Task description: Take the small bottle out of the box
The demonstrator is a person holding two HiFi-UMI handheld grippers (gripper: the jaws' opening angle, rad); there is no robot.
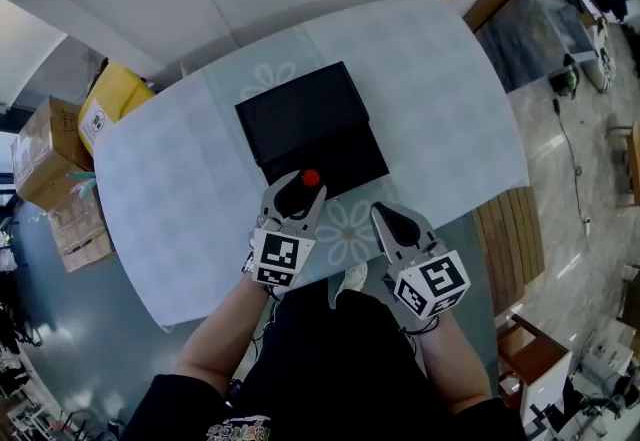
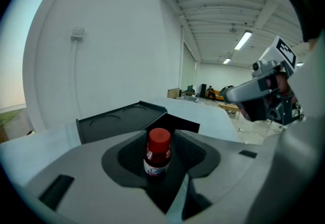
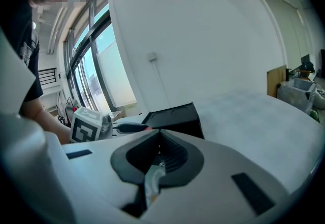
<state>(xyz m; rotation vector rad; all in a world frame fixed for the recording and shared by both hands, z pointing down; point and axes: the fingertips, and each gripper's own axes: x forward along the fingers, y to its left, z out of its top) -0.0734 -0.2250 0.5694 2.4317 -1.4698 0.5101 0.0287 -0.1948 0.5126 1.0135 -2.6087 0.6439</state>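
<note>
The bottle (image 2: pixel 158 153) stood just near of the box (image 1: pixel 335 157), seemingly removed, between the left gripper's (image 2: pixel 161 139) released jaws. The right gripper (image 3: pixel 160 135) was clenched, empty. A straight withdrawal was judged due next.

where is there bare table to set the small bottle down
Widest free patch: tablecloth right of the black box, out to its right edge. A bare patch also lies left of the box. Crowded: the near edge, where the small bottle, left gripper and right gripper sit.

Box (image 1: pixel 305 119) on table (image 1: pixel 450 109); bottle (image 1: pixel 310 178) at box near edge, between left tool (image 1: pixel 297 193) jaws; right tool (image 1: pixel 392 221) rightward
</note>
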